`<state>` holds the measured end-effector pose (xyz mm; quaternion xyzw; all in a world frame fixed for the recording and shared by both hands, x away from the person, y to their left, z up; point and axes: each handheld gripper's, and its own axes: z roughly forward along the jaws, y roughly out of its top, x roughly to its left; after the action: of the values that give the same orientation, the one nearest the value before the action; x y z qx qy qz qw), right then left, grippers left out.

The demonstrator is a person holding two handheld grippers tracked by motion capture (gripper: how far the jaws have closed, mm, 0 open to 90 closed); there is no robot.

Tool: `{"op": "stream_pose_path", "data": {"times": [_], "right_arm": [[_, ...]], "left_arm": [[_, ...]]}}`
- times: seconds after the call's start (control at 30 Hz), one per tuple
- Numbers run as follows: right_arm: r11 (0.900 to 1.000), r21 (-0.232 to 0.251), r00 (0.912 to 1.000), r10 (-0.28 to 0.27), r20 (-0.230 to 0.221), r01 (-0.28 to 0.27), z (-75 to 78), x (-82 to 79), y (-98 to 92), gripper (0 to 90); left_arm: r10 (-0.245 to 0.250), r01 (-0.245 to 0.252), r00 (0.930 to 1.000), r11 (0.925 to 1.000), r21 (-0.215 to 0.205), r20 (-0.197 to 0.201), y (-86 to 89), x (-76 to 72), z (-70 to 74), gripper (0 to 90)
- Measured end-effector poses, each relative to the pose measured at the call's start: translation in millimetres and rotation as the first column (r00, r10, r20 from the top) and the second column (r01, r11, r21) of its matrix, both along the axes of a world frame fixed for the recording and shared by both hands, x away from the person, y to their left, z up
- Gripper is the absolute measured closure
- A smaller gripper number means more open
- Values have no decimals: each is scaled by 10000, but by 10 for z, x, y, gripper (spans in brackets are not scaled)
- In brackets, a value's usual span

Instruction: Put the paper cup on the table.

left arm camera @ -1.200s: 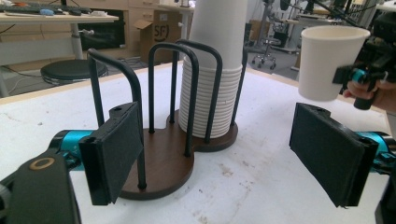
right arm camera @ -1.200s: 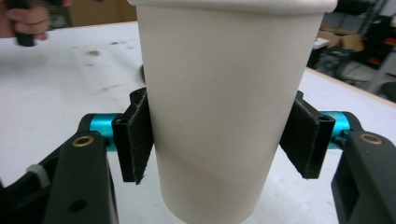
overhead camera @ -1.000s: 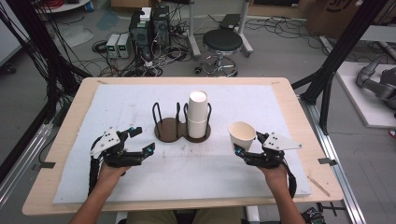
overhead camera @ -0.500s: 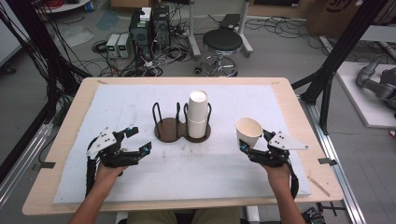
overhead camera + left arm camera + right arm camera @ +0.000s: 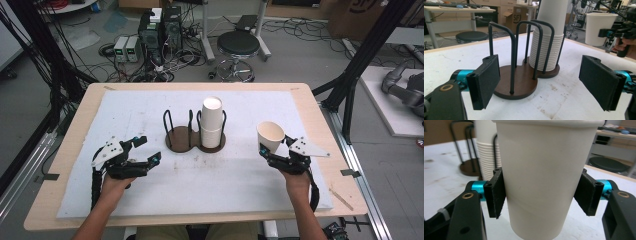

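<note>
A person's right claw (image 5: 273,151) is clamped on a white paper cup (image 5: 270,137), both black pads pressed to its sides in the right gripper view (image 5: 541,177), the cup upright with its mouth up, held at about four o'clock on the white-covered worktop (image 5: 100,115). The left claw (image 5: 145,150), at about eight o'clock, stands with its jaws wide apart and nothing between them; its pads (image 5: 486,80) frame the wooden cup rack (image 5: 516,82) ahead. That rack (image 5: 186,139), a dark figure-eight base with black wire hoops, sits at the middle of the worktop, between the two claws. Its right-hand ring carries a tall stack of white cups (image 5: 212,122); the left-hand ring is bare. The stack and its hoops stand between the left claw and the held cup, which appears far right in the left gripper view (image 5: 599,27). Beyond the worktop at twelve o'clock, a black stool (image 5: 238,46) and grey electronics boxes (image 5: 150,37) sit on the floor among trailing cables.
</note>
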<state>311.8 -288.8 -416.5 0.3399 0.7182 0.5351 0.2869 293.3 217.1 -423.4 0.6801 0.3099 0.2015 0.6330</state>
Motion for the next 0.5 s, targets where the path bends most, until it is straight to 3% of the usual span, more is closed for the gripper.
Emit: {"op": "stream_pose_path", "data": {"times": [0.17, 0.5], "right_arm": [[9982, -210, 9974, -567, -446, 558, -89, 179, -12, 335], [9882, -342, 9849, -1518, -828, 1495, -237, 415, 25, 334]], "left_arm": [[74, -74, 10000, 10000, 39, -27, 35, 3, 11, 175], [94, -94, 9999, 9999, 109, -38, 33, 3, 8, 176]]}}
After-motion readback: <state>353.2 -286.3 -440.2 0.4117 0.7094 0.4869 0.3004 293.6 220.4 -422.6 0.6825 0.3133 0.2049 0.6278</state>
